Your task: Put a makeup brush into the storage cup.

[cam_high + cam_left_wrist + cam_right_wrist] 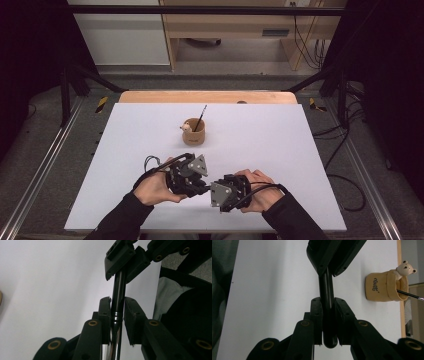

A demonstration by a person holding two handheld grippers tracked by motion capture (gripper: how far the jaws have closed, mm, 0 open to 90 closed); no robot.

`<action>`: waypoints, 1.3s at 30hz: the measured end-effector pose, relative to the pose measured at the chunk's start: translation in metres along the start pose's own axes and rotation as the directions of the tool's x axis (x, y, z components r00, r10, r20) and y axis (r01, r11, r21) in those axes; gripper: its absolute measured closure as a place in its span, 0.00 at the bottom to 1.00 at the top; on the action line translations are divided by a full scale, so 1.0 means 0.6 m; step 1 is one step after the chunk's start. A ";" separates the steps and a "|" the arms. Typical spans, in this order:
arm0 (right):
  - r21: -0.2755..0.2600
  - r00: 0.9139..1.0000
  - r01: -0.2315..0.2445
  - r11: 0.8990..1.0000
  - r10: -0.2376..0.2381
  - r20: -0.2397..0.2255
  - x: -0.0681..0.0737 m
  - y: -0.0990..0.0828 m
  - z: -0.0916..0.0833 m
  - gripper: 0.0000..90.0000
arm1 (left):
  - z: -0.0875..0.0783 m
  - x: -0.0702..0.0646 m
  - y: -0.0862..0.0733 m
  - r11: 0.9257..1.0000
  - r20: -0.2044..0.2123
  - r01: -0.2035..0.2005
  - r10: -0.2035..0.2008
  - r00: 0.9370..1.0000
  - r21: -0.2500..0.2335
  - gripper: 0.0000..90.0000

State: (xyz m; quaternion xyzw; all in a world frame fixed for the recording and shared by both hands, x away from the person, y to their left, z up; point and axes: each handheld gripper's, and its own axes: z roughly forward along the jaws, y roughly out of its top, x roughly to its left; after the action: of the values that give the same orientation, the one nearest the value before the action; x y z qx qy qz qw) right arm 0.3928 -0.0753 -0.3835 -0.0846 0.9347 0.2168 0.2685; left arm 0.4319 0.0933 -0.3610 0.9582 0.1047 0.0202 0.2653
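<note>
Over white table [260, 130], tongs [204, 189] tip-to-tip

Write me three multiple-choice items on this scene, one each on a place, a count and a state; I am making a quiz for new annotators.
1. Where is the tan ceramic pot with the small bear figure?
A. On the white table, beyond both grippers
B. In the left gripper
C. On the floor

2. How many grippers meet at the slim black pen?
A. None
B. One
C. Two

3. How do the right gripper's jaws stand?
A. Wide open
B. Closed on the pen
C. Closed on the pot

Key:
1 A: the pot stands on the table.
2 C: left gripper and right gripper meet at the pen.
3 B: its pads press the pen's end.
</note>
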 end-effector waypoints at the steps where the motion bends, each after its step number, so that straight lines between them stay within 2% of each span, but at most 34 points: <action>1: 0.000 1.000 0.000 1.000 0.000 -0.003 0.000 0.000 0.000 0.88 | 0.000 0.000 0.000 1.000 0.001 -0.002 0.002 1.000 0.001 0.84; 10: -0.008 1.000 -0.015 1.000 0.015 -0.014 0.002 0.000 0.000 0.89 | 0.000 0.001 -0.001 1.000 0.000 -0.010 0.010 1.000 -0.001 0.82; 12: -0.009 0.999 -0.027 1.000 0.027 -0.017 0.001 -0.001 0.001 0.89 | 0.000 0.001 -0.002 1.000 -0.007 -0.012 0.012 1.000 -0.004 0.78; 14: -0.006 0.999 -0.031 1.000 0.030 -0.019 0.001 -0.002 0.001 0.89 | -0.003 0.002 -0.002 1.000 -0.024 -0.011 0.011 1.000 -0.017 0.76; 17: -0.007 0.998 -0.058 0.998 0.057 -0.021 -0.001 -0.009 0.002 0.89 | -0.015 0.011 -0.009 0.999 -0.065 -0.010 0.008 0.998 -0.040 0.67; 19: -0.012 0.998 -0.067 0.998 0.067 -0.015 -0.005 -0.014 0.003 0.89 | -0.021 0.014 -0.013 0.998 -0.093 0.001 -0.008 0.996 -0.068 0.61; 20: -0.012 0.995 -0.096 0.995 0.095 -0.016 -0.005 -0.016 0.002 0.89 | -0.023 0.015 -0.016 0.995 -0.101 0.014 -0.023 0.995 -0.094 0.58; 22: -0.008 0.996 -0.089 0.996 0.089 -0.009 -0.008 -0.019 0.002 0.89 | -0.028 0.016 -0.018 0.994 -0.108 0.018 -0.029 0.994 -0.105 0.56; 23: 0.000 0.993 -0.116 0.993 0.116 -0.011 -0.011 -0.024 0.000 0.89 | -0.037 0.020 -0.023 0.991 -0.130 0.027 -0.045 0.990 -0.134 0.50; 25: -0.003 0.991 -0.134 0.991 0.134 -0.005 -0.013 -0.027 0.000 0.89 | -0.047 0.024 -0.028 0.988 -0.143 0.034 -0.056 0.988 -0.153 0.48; 26: -0.002 0.992 -0.122 0.992 0.122 0.004 -0.016 -0.030 0.000 0.89 | -0.051 0.025 -0.031 0.985 -0.147 0.043 -0.068 0.987 -0.166 0.46; 32: 0.001 0.984 -0.176 0.984 0.175 0.013 -0.022 -0.044 -0.004 0.89 | -0.067 0.032 -0.050 0.972 -0.184 0.075 -0.118 0.976 -0.221 0.36; 33: 0.000 0.983 -0.181 0.984 0.181 0.015 -0.023 -0.045 -0.005 0.89 | -0.068 0.033 -0.054 0.967 -0.187 0.088 -0.135 0.973 -0.239 0.34; 34: 0.002 0.983 -0.183 0.983 0.183 0.017 -0.024 -0.047 -0.006 0.89 | -0.068 0.033 -0.054 0.967 -0.187 0.088 -0.135 0.973 -0.239 0.34; 37: -0.003 0.978 -0.208 0.978 0.208 0.025 -0.025 -0.051 -0.009 0.89 | -0.073 0.037 -0.068 0.955 -0.206 0.108 -0.169 0.964 -0.277 0.30; 39: -0.004 0.974 -0.222 0.975 0.222 0.032 -0.026 -0.055 -0.011 0.88 | -0.076 0.038 -0.075 0.948 -0.208 0.120 -0.186 0.960 -0.295 0.28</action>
State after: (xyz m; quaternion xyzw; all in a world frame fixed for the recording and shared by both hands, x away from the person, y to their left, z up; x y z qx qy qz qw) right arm 0.4123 -0.1071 -0.3822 0.0239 0.9337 0.2471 0.2579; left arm 0.4414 0.1589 -0.3458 0.8910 0.2055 0.1262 0.3846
